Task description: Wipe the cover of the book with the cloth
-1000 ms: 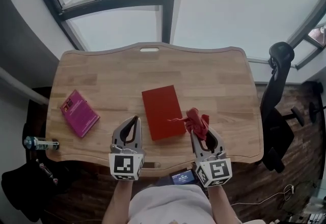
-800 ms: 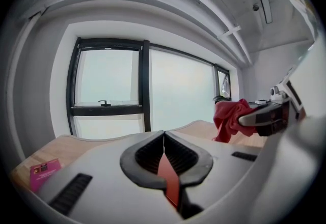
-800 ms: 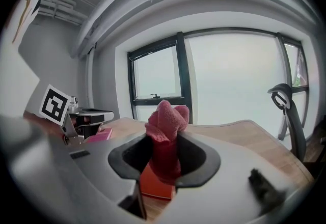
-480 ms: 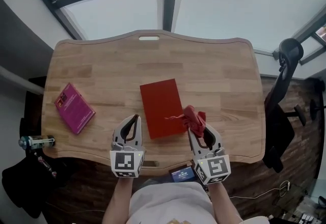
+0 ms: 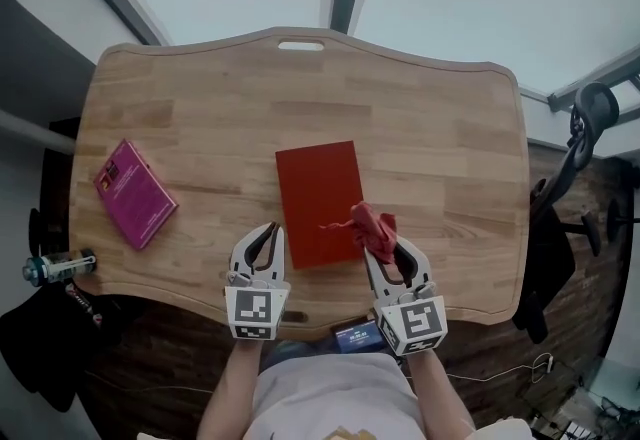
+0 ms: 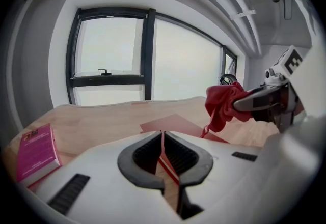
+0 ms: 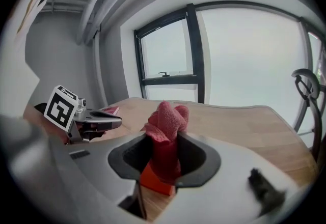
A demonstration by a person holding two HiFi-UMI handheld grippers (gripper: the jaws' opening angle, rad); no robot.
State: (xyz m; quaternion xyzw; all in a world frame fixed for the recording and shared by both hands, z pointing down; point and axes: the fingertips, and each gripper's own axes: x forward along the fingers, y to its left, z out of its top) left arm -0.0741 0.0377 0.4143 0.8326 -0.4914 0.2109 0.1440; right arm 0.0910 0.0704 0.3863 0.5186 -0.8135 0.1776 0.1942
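Note:
A red book (image 5: 319, 202) lies flat on the wooden table (image 5: 430, 138), a little nearer than its middle. My right gripper (image 5: 388, 250) is shut on a bunched red cloth (image 5: 375, 228), held at the book's near right corner. In the right gripper view the red cloth (image 7: 166, 131) fills the jaws and the red book's corner (image 7: 155, 179) shows below. My left gripper (image 5: 261, 246) hovers just left of the book's near edge, jaws closed with nothing between them. In the left gripper view the red book (image 6: 175, 125) lies ahead and the red cloth (image 6: 223, 106) hangs at the right.
A magenta book (image 5: 134, 193) lies near the table's left edge. A bottle (image 5: 50, 268) sits off the left corner. An office chair (image 5: 580, 158) stands to the right. A slot handle (image 5: 301, 46) is cut in the far edge. A phone (image 5: 358, 336) is by my body.
The view has shifted, so the table sits higher and larger in frame. Both grippers keep about the same places relative to the red book. The cloth stays gripped.

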